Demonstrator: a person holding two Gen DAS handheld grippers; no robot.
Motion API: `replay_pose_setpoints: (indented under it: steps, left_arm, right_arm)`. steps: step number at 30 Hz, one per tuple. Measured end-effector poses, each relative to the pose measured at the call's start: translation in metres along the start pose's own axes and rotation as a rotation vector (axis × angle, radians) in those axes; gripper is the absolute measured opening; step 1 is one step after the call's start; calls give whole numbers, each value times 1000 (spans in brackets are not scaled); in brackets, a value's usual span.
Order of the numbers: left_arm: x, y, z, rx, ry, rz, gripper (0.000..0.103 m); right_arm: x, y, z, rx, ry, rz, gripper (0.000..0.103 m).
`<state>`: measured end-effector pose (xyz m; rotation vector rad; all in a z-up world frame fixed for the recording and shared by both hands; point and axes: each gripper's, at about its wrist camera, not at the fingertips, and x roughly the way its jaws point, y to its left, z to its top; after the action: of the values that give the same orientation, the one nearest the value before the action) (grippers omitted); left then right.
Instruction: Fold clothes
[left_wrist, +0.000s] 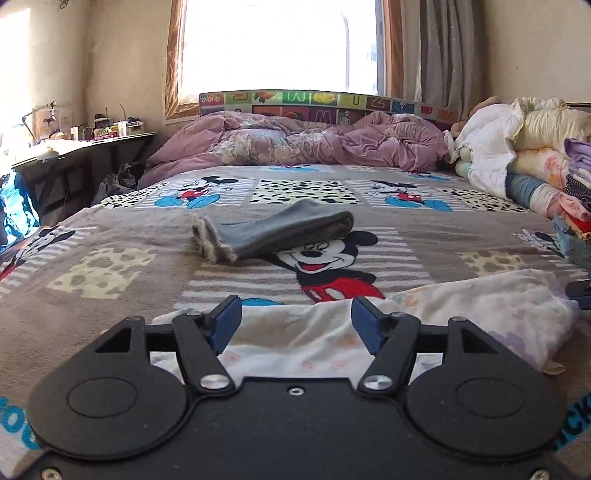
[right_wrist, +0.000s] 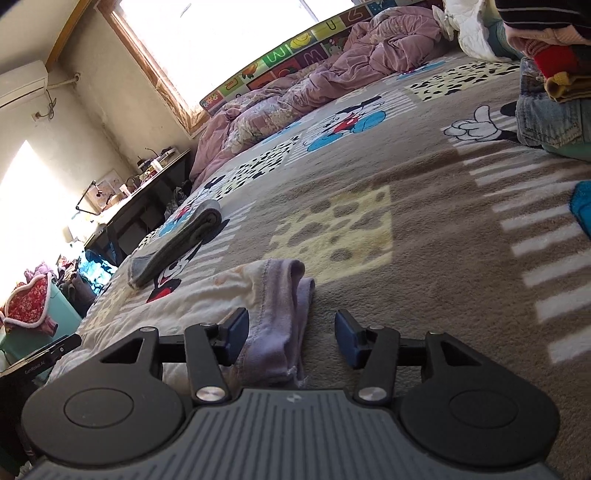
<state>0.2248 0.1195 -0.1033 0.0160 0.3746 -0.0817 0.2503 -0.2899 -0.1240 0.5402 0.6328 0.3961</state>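
Observation:
A white floral garment (left_wrist: 436, 314) with a lilac waistband (right_wrist: 280, 317) lies flat on the cartoon-print bedspread (left_wrist: 122, 229) at the near edge. My left gripper (left_wrist: 296, 321) hovers open over its near edge, cloth showing between the blue pads. My right gripper (right_wrist: 291, 334) is open too, its fingers straddling the bunched lilac waistband without closing on it. A folded grey garment (left_wrist: 273, 230) rests farther up the bed; it also shows in the right wrist view as a grey roll (right_wrist: 177, 245).
A crumpled purple duvet (left_wrist: 295, 142) lies against the alphabet headboard (left_wrist: 325, 101). Stacked bedding and clothes (left_wrist: 535, 155) pile up at the right; jeans and clothes (right_wrist: 550, 107) sit nearby. A cluttered desk (left_wrist: 74, 144) stands at left.

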Motion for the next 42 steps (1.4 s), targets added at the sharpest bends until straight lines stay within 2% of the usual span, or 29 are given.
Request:
replay_pose_setpoints:
  steps: [2, 4, 6, 7, 12, 22, 28, 30, 34, 37, 42]
  left_arm:
    - [0, -17, -3, 18, 24, -48, 66]
    - [1, -34, -6, 36, 51, -96, 66]
    - [21, -47, -21, 90, 213, -77, 66]
    - [22, -47, -26, 98, 194, -76, 67]
    - [13, -25, -18, -29, 152, -105, 67]
    - [-4, 25, -8, -269, 58, -118, 67]
    - [-7, 35, -5, -313, 47, -125, 67]
    - [-9, 38, -4, -321, 47, -122, 67]
    - [-6, 44, -9, -289, 110, -74, 67]
    - [-6, 40, -13, -233, 151, -76, 67]
    - [-7, 33, -19, -138, 217, -81, 67]
  right_arm:
    - [-8, -7, -3, 75, -7, 16, 57]
    - [-17, -19, -11, 214, 3, 61, 61]
    - [-23, -30, -25, 382, 13, 129, 63]
    - [-25, -29, -28, 407, 12, 133, 63]
    - [-21, -11, -45, 522, 13, 135, 66]
    - [6, 11, -55, 655, -105, 4, 67]
    - [23, 24, -61, 731, -177, -74, 67]
    - [26, 25, -64, 714, -211, -87, 67]
    - [34, 28, -69, 681, -281, -113, 58]
    - [38, 28, -73, 677, -323, -114, 33]
    - [24, 29, -73, 677, -382, -52, 25]
